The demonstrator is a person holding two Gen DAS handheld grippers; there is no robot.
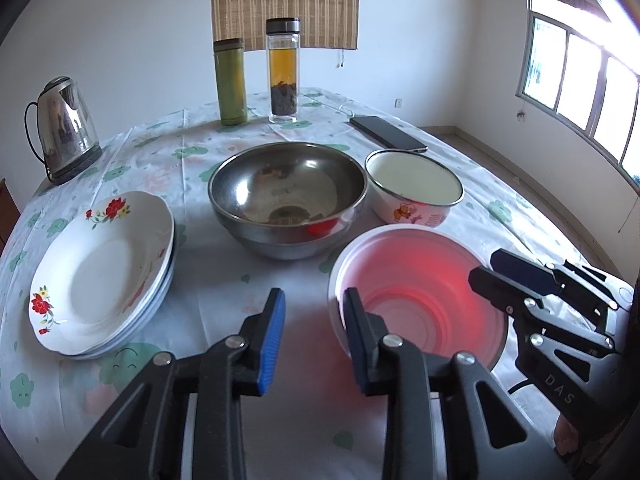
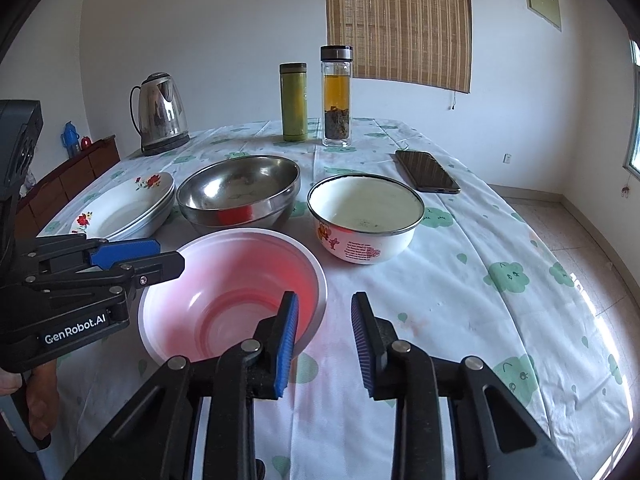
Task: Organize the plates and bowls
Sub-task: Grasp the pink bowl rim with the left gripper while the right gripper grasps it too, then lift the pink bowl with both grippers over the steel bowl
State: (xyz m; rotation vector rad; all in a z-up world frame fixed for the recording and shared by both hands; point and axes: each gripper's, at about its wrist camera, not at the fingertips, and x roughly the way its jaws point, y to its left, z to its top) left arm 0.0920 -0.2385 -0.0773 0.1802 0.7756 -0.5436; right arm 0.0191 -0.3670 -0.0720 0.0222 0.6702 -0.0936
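Note:
A pink plastic bowl (image 1: 416, 292) (image 2: 232, 292) stands at the near edge of the table. My left gripper (image 1: 314, 342) is open, its right finger at the bowl's near-left rim and its left finger outside. My right gripper (image 2: 325, 340) is open, its left finger over the bowl's near-right rim and its right finger outside. Behind stand a steel bowl (image 1: 286, 196) (image 2: 240, 190), a white enamel bowl (image 1: 414, 186) (image 2: 366, 216) and a stack of flowered plates (image 1: 104, 272) (image 2: 128, 208).
At the back of the table (image 2: 460, 300) stand a steel kettle (image 1: 62, 128) (image 2: 160, 114), a green flask (image 1: 231, 82) (image 2: 294, 102), a glass tea bottle (image 1: 283, 72) (image 2: 337, 96) and a black phone (image 1: 388, 133) (image 2: 427, 171). A wooden cabinet (image 2: 68, 180) stands left.

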